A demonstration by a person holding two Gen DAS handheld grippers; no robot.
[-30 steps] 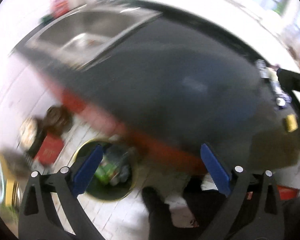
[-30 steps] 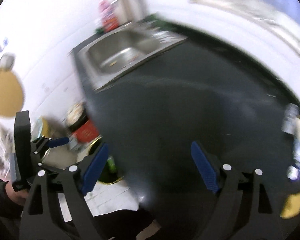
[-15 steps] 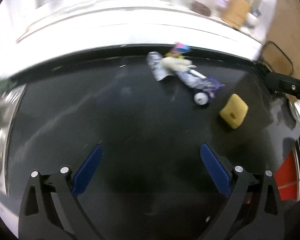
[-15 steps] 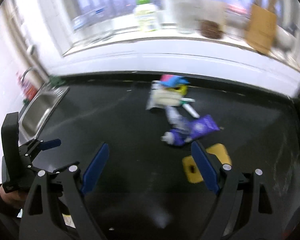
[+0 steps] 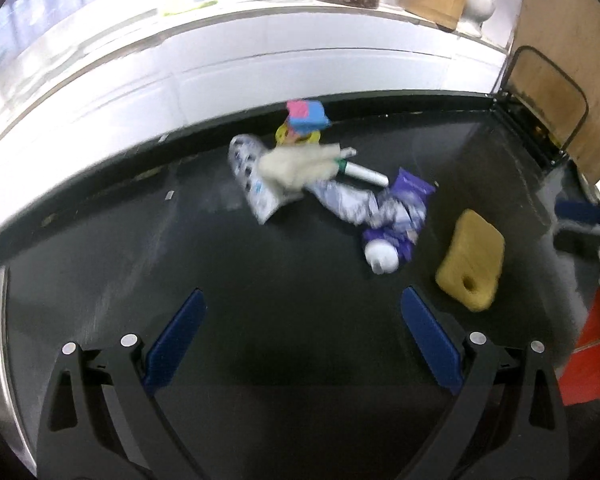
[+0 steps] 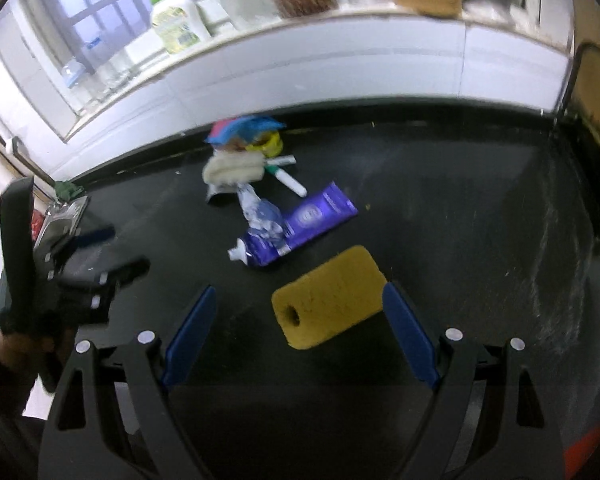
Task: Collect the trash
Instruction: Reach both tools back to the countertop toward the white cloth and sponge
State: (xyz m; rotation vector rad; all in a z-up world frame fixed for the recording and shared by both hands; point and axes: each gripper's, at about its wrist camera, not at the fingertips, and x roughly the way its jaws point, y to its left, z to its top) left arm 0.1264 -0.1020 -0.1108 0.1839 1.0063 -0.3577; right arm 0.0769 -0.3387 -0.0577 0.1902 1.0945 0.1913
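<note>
Looking through the left wrist view, the left gripper [image 5: 302,330] hangs above the black bench [image 5: 300,300] with its blue pads spread wide and nothing between them. Toward the back edge of the bench lies a heap of trash: a pink and blue packet [image 5: 306,114] against the white wall, a fluffy cream wad [image 5: 296,166] over a white printed wrapper [image 5: 252,184], a white and green marker [image 5: 362,173] just beside the wad, and a crumpled purple tube [image 5: 392,220] with its white cap toward the camera. A yellow sponge [image 5: 472,260] sits near the bench's right edge, apart from the tube and just beyond the right pad. A red patch shows past that edge. The picture is slightly blurred.

From the right wrist view, the right gripper [image 6: 298,336] is likewise wide open and holds nothing. The yellow sponge [image 6: 330,296] lies on the bench between the two pads as seen from here; whether they touch it I cannot tell. The purple tube [image 6: 300,226] rests just behind the sponge, and the rest of the heap runs on to the back edge. A green-capped bottle [image 6: 176,16] stands on the sill above. At the left, a hand [image 6: 16,348] grips the other tool, with a steel sink [image 6: 62,216] at the bench's left end.
</note>
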